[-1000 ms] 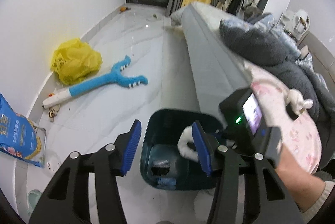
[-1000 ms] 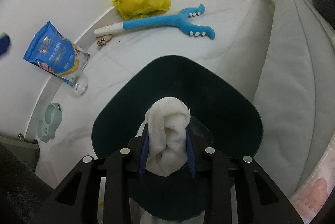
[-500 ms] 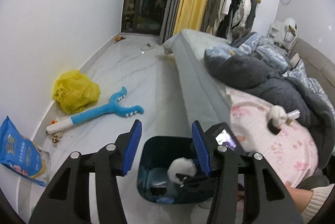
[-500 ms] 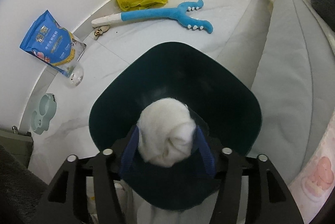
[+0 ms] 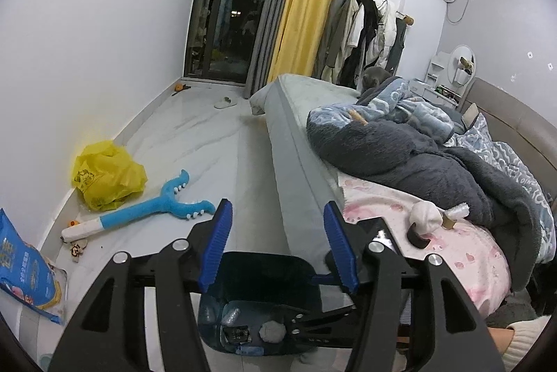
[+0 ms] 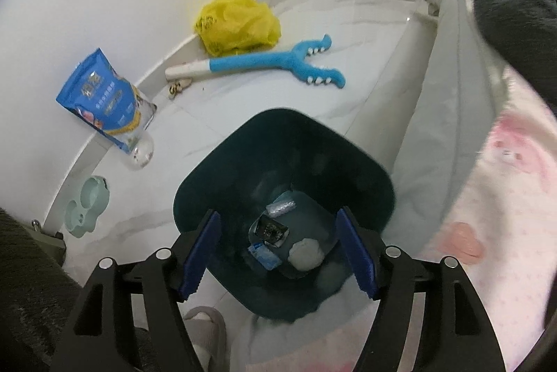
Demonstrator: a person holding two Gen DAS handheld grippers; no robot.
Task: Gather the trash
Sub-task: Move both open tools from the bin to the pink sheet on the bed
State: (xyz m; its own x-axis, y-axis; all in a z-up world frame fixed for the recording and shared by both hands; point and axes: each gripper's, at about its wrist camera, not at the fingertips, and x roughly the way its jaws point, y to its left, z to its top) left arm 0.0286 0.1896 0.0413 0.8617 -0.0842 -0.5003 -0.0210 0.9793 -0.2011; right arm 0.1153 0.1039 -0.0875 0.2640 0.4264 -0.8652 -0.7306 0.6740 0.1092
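A dark teal trash bin [image 6: 369,177] stands on the white floor beside the bed; it also shows in the left wrist view [image 5: 299,267]. A white tissue wad [image 6: 306,252] lies at its bottom among other scraps, also seen in the left wrist view [image 5: 272,331]. My right gripper [image 6: 278,253] is open and empty just above the bin's mouth. My left gripper [image 5: 278,246] is open and empty, higher up behind the bin. Another white wad [image 5: 424,217] and a small roll [image 5: 455,215] lie on the pink sheet of the bed.
A yellow plastic bag [image 6: 236,22], a blue plush toy [image 6: 271,64] and a blue food pouch [image 6: 104,99] lie on the floor by the wall. A green pet bowl [image 6: 85,205] sits near the wall. The bed [image 5: 400,163] with dark blankets is at the right.
My right gripper opened and the white wad dropped into the bin. My left gripper tilted up and back, bringing the bed and window into view.
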